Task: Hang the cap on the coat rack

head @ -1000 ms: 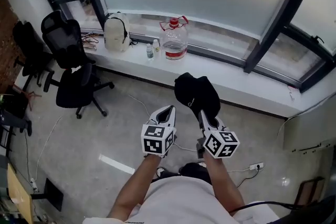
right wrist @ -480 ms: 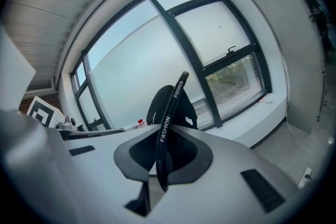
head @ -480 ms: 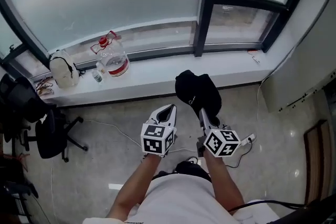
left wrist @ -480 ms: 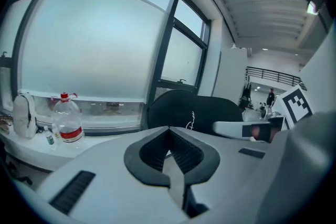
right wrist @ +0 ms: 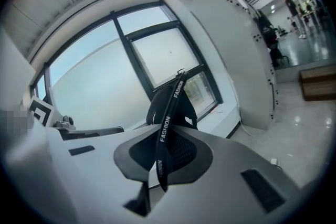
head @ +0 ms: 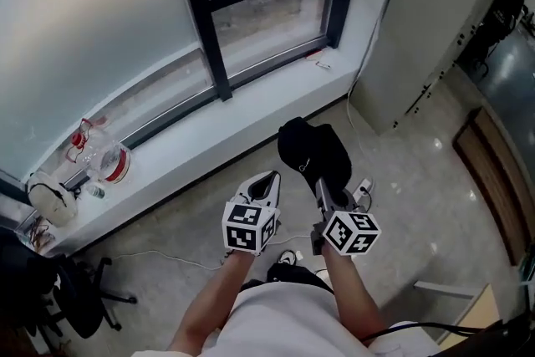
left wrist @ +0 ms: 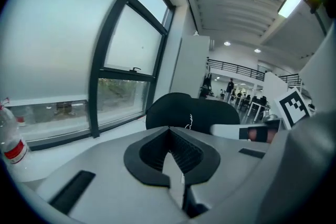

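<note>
A black cap (head: 313, 151) hangs in the air in front of me, over the floor near the window sill. My right gripper (head: 323, 185) is shut on its black strap (right wrist: 167, 122), which is printed FASHION and runs between the jaws, with the cap's body (right wrist: 171, 104) just beyond. My left gripper (head: 268, 177) stays beside it on the left, shut, with nothing between its jaws (left wrist: 169, 131). From there the cap (left wrist: 185, 112) shows just ahead to the right. No coat rack is in view.
A white window sill (head: 192, 138) runs along dark-framed windows, with a water jug (head: 104, 160) and a white bag (head: 47, 200) at its left end. A black office chair (head: 68, 297) stands bottom left. A white cabinet (head: 435, 29) and a wooden panel (head: 500, 180) are at the right.
My view has swung to the right along the window; the jug, bag and chair slid to the left. Both grippers and the cap keep the same pose before me.
</note>
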Demonstrator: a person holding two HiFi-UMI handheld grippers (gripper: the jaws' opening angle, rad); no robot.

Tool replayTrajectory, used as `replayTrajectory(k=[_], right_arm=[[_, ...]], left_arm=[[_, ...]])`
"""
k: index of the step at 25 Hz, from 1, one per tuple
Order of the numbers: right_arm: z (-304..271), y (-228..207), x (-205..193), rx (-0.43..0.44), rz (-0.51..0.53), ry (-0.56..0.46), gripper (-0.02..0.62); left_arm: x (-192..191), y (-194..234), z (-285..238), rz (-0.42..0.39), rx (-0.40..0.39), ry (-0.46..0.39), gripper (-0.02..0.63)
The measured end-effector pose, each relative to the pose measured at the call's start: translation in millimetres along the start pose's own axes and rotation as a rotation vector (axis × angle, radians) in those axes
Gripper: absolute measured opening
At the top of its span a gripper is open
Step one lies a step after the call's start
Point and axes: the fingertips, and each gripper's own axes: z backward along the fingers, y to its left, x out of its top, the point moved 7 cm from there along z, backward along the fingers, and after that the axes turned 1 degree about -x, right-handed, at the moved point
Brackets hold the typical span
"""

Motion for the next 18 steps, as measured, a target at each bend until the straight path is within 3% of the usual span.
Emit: replayTrajectory(k=[9,18], right_arm=[[94.2,-130.4,36.9,-0.285,-0.117,-0.173,0.02],[157.6,-198.8,43.7,-0.501,-0.173,-0.289,0.02]], left_arm=[[6.0,-122.8,-106.9,-0.116,-0.278,0.086,0.003],[-5.1,-216.6,-171.5,-0.2,-0.521,0.149,0.004]])
